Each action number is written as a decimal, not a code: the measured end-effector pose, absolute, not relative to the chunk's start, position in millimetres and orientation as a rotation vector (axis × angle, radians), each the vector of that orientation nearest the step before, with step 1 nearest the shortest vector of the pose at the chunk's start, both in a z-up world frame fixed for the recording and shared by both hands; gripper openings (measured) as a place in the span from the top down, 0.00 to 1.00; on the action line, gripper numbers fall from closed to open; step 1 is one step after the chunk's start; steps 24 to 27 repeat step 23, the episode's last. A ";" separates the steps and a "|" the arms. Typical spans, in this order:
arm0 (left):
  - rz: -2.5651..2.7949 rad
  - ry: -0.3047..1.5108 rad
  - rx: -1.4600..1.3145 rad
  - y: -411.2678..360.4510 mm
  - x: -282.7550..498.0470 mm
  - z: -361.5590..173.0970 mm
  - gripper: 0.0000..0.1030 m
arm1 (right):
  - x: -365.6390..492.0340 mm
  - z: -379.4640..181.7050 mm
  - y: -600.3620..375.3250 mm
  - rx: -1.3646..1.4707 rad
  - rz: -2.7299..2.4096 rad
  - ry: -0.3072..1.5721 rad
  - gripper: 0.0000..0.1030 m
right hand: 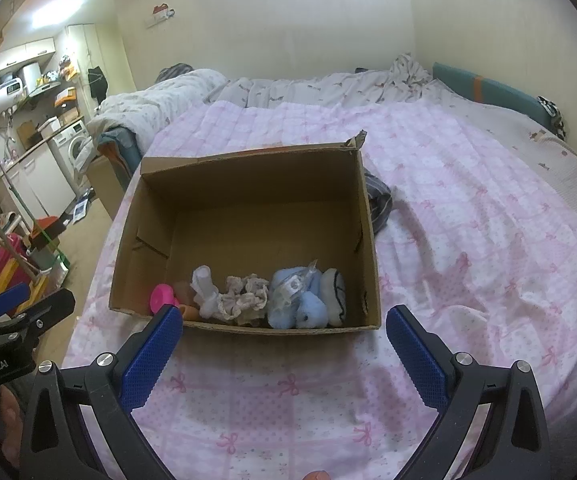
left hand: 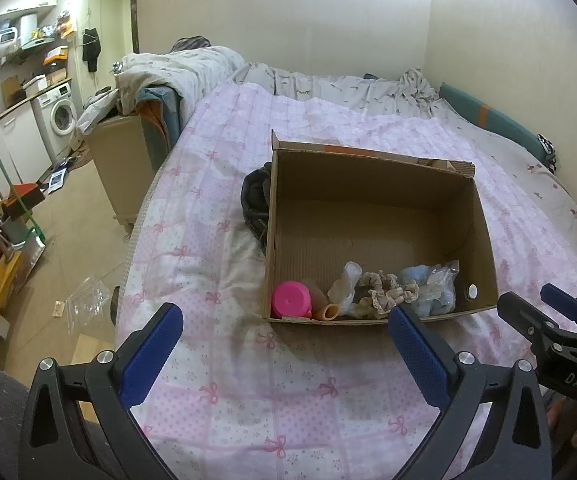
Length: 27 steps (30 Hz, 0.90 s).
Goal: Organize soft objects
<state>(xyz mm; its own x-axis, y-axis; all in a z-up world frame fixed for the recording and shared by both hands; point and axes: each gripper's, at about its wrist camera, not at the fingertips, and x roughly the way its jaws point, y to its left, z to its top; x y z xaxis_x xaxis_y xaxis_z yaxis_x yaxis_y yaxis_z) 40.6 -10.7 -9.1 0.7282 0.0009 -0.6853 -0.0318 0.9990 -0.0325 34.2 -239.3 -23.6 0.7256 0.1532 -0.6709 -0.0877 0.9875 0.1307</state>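
An open cardboard box (left hand: 372, 176) (right hand: 256, 168) sits on the pink quilted bed. Along its near wall lie a pink cup (left hand: 290, 299) (right hand: 162, 297), a beige scrunchie (left hand: 384, 294) (right hand: 246, 298), a white sock (right hand: 205, 286), a blue plush (right hand: 304, 306) and a clear plastic bag (left hand: 440, 280). My left gripper (left hand: 284, 354) is open and empty, hovering before the box. My right gripper (right hand: 284, 354) is open and empty, also before the box. A dark garment (left hand: 255, 200) lies beside the box on the far side; it also shows in the right wrist view (right hand: 380, 200).
The pink quilt (left hand: 248, 400) covers the bed, with crumpled grey bedding (left hand: 360, 88) at the far end by the wall. The bed's left edge drops to a floor with a plastic bag (left hand: 86, 300), a cabinet (left hand: 122, 168) and a washing machine (left hand: 60, 118).
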 end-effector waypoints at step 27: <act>0.017 0.765 -0.051 -8.1 42.8 -11.2 0.00 | 34.3 -24.6 -236.8 0.095 0.139 0.748 0.00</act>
